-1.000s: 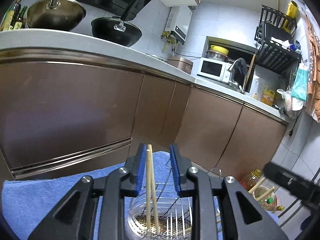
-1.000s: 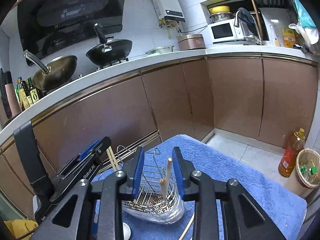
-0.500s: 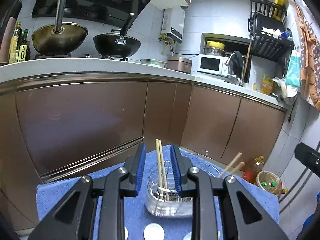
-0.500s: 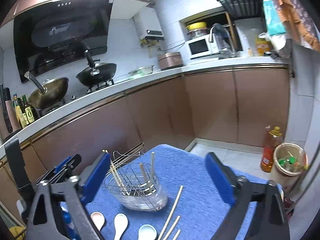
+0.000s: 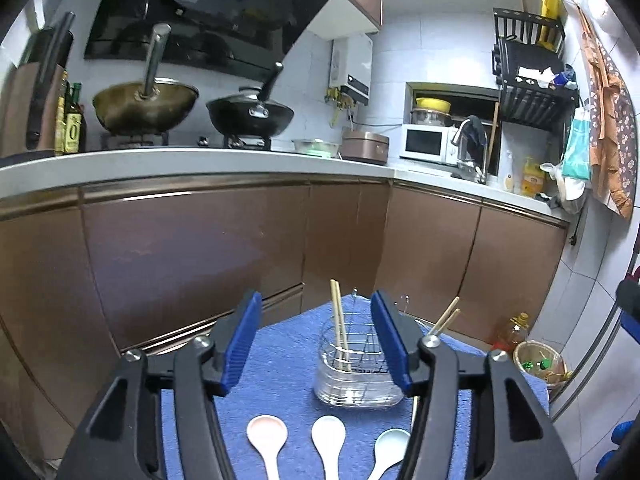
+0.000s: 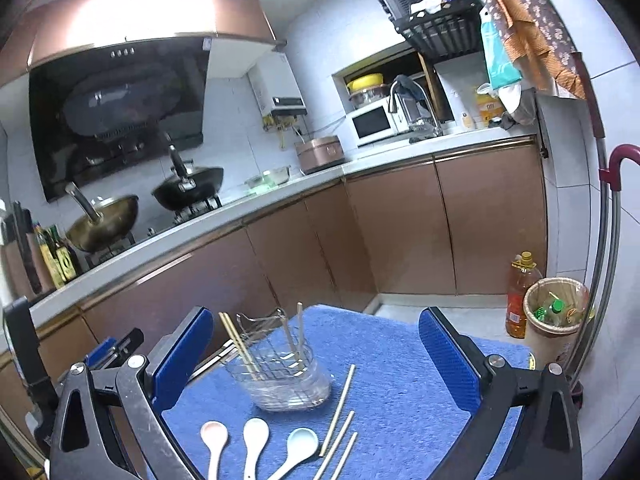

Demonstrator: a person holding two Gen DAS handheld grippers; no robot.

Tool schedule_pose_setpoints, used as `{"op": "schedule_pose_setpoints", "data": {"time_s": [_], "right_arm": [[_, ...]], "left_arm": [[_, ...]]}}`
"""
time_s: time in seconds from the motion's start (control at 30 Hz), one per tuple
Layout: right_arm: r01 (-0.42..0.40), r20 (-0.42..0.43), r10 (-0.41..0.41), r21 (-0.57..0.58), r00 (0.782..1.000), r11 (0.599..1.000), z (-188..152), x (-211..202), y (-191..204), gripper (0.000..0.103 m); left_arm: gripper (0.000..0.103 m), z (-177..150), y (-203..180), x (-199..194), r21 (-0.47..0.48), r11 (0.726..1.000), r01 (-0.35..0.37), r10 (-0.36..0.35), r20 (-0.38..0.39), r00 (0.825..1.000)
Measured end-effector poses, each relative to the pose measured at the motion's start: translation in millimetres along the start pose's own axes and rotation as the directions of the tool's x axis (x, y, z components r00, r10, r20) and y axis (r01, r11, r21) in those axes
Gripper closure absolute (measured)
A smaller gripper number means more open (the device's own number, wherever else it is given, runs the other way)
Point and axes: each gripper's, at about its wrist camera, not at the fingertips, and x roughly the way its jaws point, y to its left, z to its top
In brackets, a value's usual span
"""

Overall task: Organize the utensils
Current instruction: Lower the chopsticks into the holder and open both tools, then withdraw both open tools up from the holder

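— Both jaws wide and empty: your left hand-held gripper point(image 5: 316, 344) has just been opening, the right hand-held gripper point(image 6: 316, 356) too.
— Next?
— Three chopsticks point(image 6: 338, 412) lie right of the holder point(image 6: 280, 376), spoons point(image 6: 256, 444) at the table's point(image 6: 400, 360) near edge. Pinch one chopstick mid-length.

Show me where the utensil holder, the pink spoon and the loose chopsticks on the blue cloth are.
utensil holder point(image 6: 288, 380), right wrist view, on its clear front wall.
pink spoon point(image 6: 214, 432), right wrist view, on its bowl.
loose chopsticks point(image 6: 338, 412), right wrist view, on the middle of the longest stick.
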Motion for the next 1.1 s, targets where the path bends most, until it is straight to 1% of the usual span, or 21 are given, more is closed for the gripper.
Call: {"op": "schedule_pose_setpoints", "data": {"time_s": [0.17, 0.23, 0.37, 0.53, 0.73, 1.1], "right_arm": [[-0.017, 0.044, 0.017, 0.004, 0.999, 1.0, 1, -24, 7, 0.0], [-0.02, 0.041, 0.019, 0.004, 0.999, 1.0, 2, -32, 9, 0.0], [0.003, 0.039, -0.003, -0.01, 0.999, 1.0, 1, -45, 15, 0.0], [0.007, 0.036, -0.008, 0.015, 0.999, 1.0, -2, -60, 17, 0.0], [-0.007, 0.035, 0.007, 0.011, 0.999, 1.0, -5, -74, 23, 0.0], [-0.017, 0.022, 0.017, 0.01, 1.0, 1.0, -12, -91, 29, 0.0]], "left_arm": [[0.046, 2, 5, -21, 0.014, 1.0, -0.014, 0.014, 0.006, 1.0], [0.046, 2, 7, -30, 0.019, 1.0, -0.02, 0.02, 0.012, 1.0], [0.045, 2, 12, -47, 0.017, 1.0, -0.022, 0.022, 0.012, 1.0], [0.044, 4, 18, -64, 0.018, 0.999, -0.037, 0.037, 0.024, 0.999], [0.041, 2, 19, -85, 0.032, 0.999, -0.042, 0.04, 0.044, 0.998], [0.04, -1, 19, -111, 0.053, 0.997, -0.052, 0.048, 0.071, 0.996]]}}
